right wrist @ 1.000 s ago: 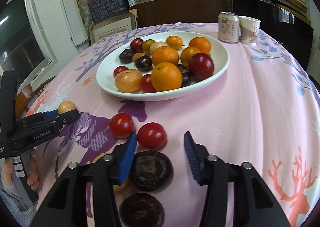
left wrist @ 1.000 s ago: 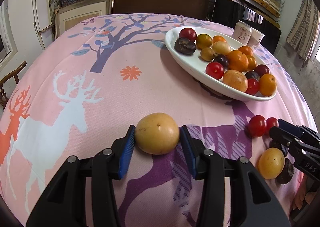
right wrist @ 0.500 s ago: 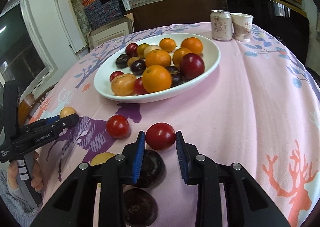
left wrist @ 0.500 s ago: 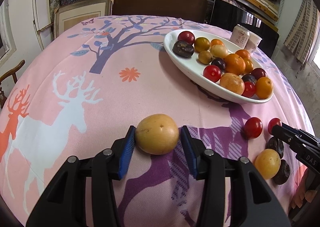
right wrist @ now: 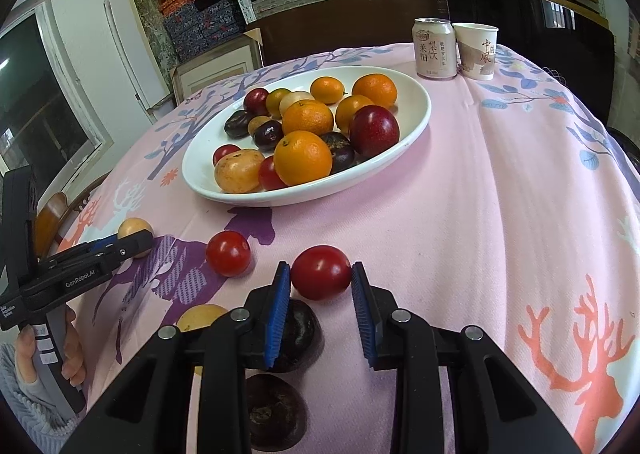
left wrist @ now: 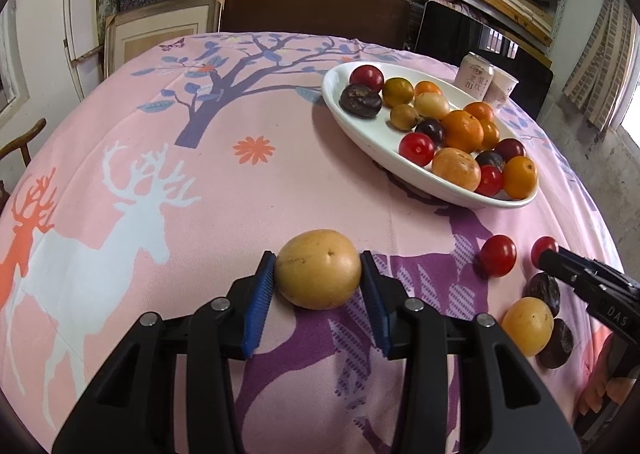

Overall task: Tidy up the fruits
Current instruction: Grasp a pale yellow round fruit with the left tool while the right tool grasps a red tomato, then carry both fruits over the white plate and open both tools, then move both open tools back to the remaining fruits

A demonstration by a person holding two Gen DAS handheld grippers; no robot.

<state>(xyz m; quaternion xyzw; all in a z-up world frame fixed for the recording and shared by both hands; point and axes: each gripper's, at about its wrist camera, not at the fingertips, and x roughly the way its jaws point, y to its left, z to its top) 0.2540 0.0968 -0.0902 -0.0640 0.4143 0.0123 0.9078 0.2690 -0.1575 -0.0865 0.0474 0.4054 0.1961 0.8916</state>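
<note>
Both grippers are loaded; the white oval plate [right wrist: 416, 122] with the gathered fruit lies up-table from each.

Left gripper [left wrist: 318, 274]: blue pads narrowed onto a yellow-brown oval fruit [left wrist: 319, 269], one pad on each end of its long axis, which runs across the fingers. The fruit rests on or just above the pink printed tablecloth [left wrist: 200, 190]; I cannot tell which. From here the plate [left wrist: 360, 134] lies ahead and to the right, well apart.

Right gripper [right wrist: 321, 278]: jaws drawn in on a red tomato-like fruit [right wrist: 321, 273], pads touching both flanks, the fruit at the fingertips. The plate lies ahead and slightly left, its near rim the closest part. This hand looks the nearer of the two.

Loose on the cloth:
- second red fruit [right wrist: 228, 253], left of the gripped one
- two dark purple fruits [right wrist: 298, 330] and [right wrist: 274, 410], under and behind the right fingers
- a yellow fruit [right wrist: 200, 317], beside them, partly hidden

Judgement: the right load needs a lift and a short carry forward-left over the rim. The left load crosses more cloth rightward, and the two paths converge at the near rim. The can [right wrist: 434, 48] and paper cup [right wrist: 477, 50] stand beyond the plate, clear of both routes.
</note>
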